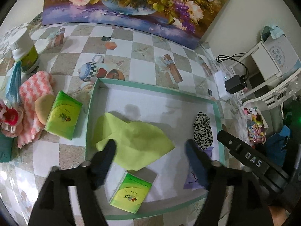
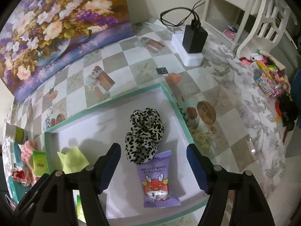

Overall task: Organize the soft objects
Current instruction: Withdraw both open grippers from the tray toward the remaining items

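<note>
**Teal-rimmed tray holds four soft items, both grippers spread wide above it**

Teal edging frames the shallow white tray that sits on the checkered tabletop. Inside it, a lime-green cloth lies crumpled toward the left half, a green tissue pack rests near the front wall, and a leopard-print scrunchie sits toward the right side. Just in front of the scrunchie, and touching its lower edge, lies a purple pack of baby wipes with a red cartoon figure on it.

The left gripper hovers over the tray with its fingers far apart and nothing between them; its left fingertip overlaps the near edge of the cloth in the view, though contact cannot be judged. The right gripper is likewise spread wide and empty, its blue-padded fingers flanking the scrunchie and the wipes pack from above.

Outside the tray, to its left, a second green tissue pack lies on the tabletop, just beside a tan sponge that rests on a pink-and-white striped towel. A white-capped bottle stands behind them. A floral painting leans at the back, and a black charger sits on a white block at the right.
</note>
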The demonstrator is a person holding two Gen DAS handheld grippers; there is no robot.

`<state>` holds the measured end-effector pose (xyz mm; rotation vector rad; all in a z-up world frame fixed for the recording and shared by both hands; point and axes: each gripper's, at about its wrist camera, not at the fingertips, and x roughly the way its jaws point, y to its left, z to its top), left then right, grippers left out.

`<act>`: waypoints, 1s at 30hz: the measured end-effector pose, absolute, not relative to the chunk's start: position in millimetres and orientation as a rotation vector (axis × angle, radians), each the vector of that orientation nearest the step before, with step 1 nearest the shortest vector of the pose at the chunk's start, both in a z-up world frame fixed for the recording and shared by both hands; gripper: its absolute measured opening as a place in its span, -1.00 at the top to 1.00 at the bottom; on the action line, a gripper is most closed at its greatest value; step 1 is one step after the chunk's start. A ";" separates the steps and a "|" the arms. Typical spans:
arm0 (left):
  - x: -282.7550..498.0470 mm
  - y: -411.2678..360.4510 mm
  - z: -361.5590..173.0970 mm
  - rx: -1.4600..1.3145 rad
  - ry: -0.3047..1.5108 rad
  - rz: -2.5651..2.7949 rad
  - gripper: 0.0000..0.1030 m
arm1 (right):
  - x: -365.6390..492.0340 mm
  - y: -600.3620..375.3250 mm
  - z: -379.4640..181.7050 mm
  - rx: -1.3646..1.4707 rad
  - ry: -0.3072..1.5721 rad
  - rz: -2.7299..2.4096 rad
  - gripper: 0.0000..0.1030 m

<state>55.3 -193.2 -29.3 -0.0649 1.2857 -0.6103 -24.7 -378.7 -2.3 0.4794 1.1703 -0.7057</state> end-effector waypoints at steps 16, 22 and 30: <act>62.6 -169.7 -30.2 -0.130 1.275 -0.536 -0.94 | -20.1 -355.8 7.9 0.408 1.168 -0.657 -0.49; 67.4 -158.6 -16.1 -0.166 1.207 -0.527 -0.95 | -17.4 -347.8 11.1 0.383 1.165 -0.646 -0.49; 77.1 -141.5 -10.7 -0.171 1.183 -0.476 -0.96 | -9.6 -332.1 4.2 0.342 1.192 -0.621 -0.50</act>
